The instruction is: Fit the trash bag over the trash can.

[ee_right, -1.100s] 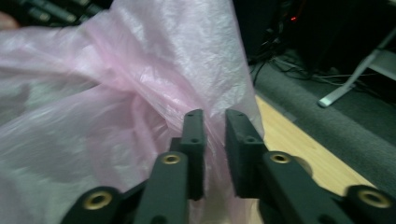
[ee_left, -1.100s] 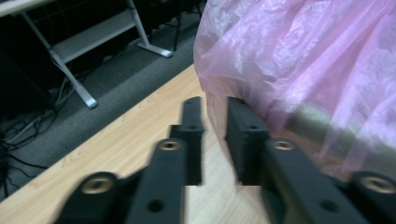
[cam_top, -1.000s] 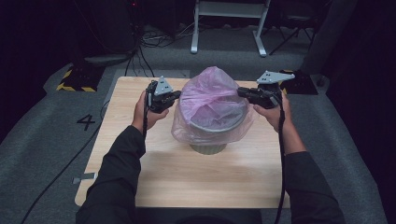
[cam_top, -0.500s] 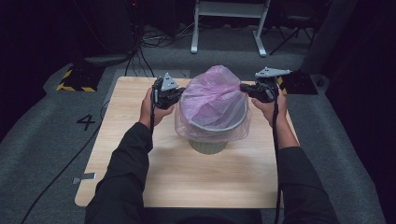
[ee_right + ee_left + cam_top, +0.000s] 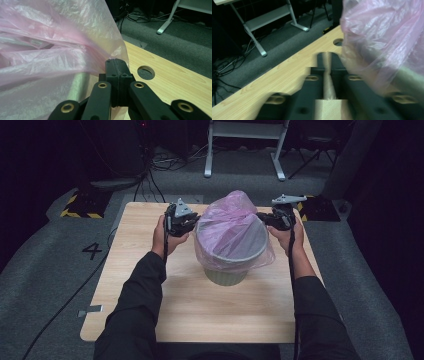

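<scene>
A pale green bin [image 5: 227, 270] is standing upright near the middle of the wooden table [image 5: 200, 315], w/ a pink plastic bag [image 5: 232, 227] lining it; the film is draping over the rim and bunching up above the opening.

The person is reaching in w/ both arms, one gripper each side of the bin, at rim height. The left gripper [image 5: 192, 222] is sitting just beside the bag's left side. In the left gripper view its jaws are standing slightly apart — a narrow gap w/ bare table showing through it, nothing between them; the bag [image 5: 384, 37] is lying against the right-hand jaw, partly over it.

The right gripper [image 5: 264, 217] is at the bag's right edge. In the right gripper view the jaws are pressed together, and a fold of the pink film [image 5: 57, 50] is meeting their tips — pinched there, as far as can be seen. A round hole [image 5: 146, 72] in the tabletop is showing just beside the jaws.
</scene>
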Available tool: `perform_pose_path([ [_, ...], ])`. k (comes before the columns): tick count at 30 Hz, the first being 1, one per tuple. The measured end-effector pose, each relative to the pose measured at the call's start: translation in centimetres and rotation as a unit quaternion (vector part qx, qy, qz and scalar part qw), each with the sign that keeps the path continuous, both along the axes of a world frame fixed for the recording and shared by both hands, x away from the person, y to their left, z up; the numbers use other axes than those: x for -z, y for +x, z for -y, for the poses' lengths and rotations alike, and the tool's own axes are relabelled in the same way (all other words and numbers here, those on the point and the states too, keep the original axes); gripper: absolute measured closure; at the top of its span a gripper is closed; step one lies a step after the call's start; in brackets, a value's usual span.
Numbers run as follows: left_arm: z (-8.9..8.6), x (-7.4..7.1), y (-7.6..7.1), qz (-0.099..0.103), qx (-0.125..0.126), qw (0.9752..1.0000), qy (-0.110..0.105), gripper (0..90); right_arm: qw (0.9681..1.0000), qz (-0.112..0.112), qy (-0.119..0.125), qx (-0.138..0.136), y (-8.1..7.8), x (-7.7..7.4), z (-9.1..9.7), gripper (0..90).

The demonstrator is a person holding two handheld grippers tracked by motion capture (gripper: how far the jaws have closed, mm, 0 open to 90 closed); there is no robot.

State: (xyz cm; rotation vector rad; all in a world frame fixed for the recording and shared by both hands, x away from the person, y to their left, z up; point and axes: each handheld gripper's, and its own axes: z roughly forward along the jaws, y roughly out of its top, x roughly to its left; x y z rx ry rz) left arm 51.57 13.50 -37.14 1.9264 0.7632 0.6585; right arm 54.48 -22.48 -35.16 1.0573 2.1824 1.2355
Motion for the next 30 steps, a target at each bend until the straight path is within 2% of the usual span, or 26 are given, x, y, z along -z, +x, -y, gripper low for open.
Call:
perform_pose_path([
  [2, -0.6, -0.4, -0.4, 0.007, 0.001, 0.9999, 0.011, 58.2, 1.0000, 0.005, 0.007, 0.000, -0.3, -0.1, 0.3, 90.0],
  [4, -1.2, -0.8, -0.8, 0.009, -0.005, 0.9999, 0.005, 47.5, 0.9996, 0.013, 0.025, -0.001, -0.6, -0.5, 0.6, 90.0],
  [7, -2.2, -1.7, -1.4, 0.022, -0.012, 0.9996, -0.016, 35.4, 0.9990, 0.026, 0.035, -0.005, -1.1, -1.1, 0.8, 90.0],
  [10, -2.8, -2.7, -2.0, 0.034, -0.007, 0.9987, -0.037, 31.3, 0.9984, 0.038, 0.039, -0.014, -1.7, -1.9, 0.6, 89.9],
  [11, -2.9, -3.0, -2.2, 0.035, 0.004, 0.9982, -0.048, 30.5, 0.9983, 0.041, 0.039, -0.017, -1.9, -2.1, 0.5, 89.7],
  [13, -2.6, -3.6, -2.8, 0.044, 0.018, 0.9975, -0.051, 29.9, 0.9981, 0.044, 0.038, -0.021, -2.2, -2.5, 0.2, 89.7],
  [15, -1.8, -4.2, -3.4, 0.045, 0.047, 0.9965, -0.053, 29.9, 0.9981, 0.047, 0.032, -0.024, -2.3, -2.7, -0.2, 89.2],
  [18, -0.1, -4.8, -4.0, 0.036, 0.089, 0.9948, -0.034, 28.7, 0.9981, 0.048, 0.025, -0.029, -2.5, -2.9, -0.7, 88.8],
  [20, 1.1, -4.9, -3.9, 0.028, 0.093, 0.9953, -0.004, 27.4, 0.9981, 0.048, 0.024, -0.032, -2.6, -3.0, -1.0, 88.4],
  [21, 1.5, -4.8, -3.7, 0.022, 0.095, 0.9953, 0.000, 27.3, 0.9981, 0.049, 0.020, -0.031, -2.5, -3.0, -1.0, 88.2],
  [22, 2.0, -4.8, -3.5, 0.019, 0.087, 0.9960, 0.010, 28.3, 0.9981, 0.049, 0.021, -0.030, -2.5, -3.0, -1.1, 87.9],
  [24, 2.4, -4.7, -3.1, 0.012, 0.084, 0.9962, 0.017, 31.2, 0.9981, 0.048, 0.021, -0.033, -2.5, -3.0, -1.2, 87.6],
  [26, 2.8, -4.7, -2.9, 0.013, 0.076, 0.9966, 0.027, 34.5, 0.9981, 0.046, 0.023, -0.034, -2.4, -2.9, -1.2, 86.9],
  [29, 3.2, -4.7, -2.5, 0.015, 0.065, 0.9964, 0.052, 47.1, 0.9979, 0.048, 0.024, -0.037, -2.4, -2.9, -1.2, 85.8],
  [30, 3.2, -4.7, -2.4, 0.018, 0.060, 0.9965, 0.055, 54.5, 0.9977, 0.049, 0.028, -0.039, -2.4, -2.9, -1.2, 85.3],
])
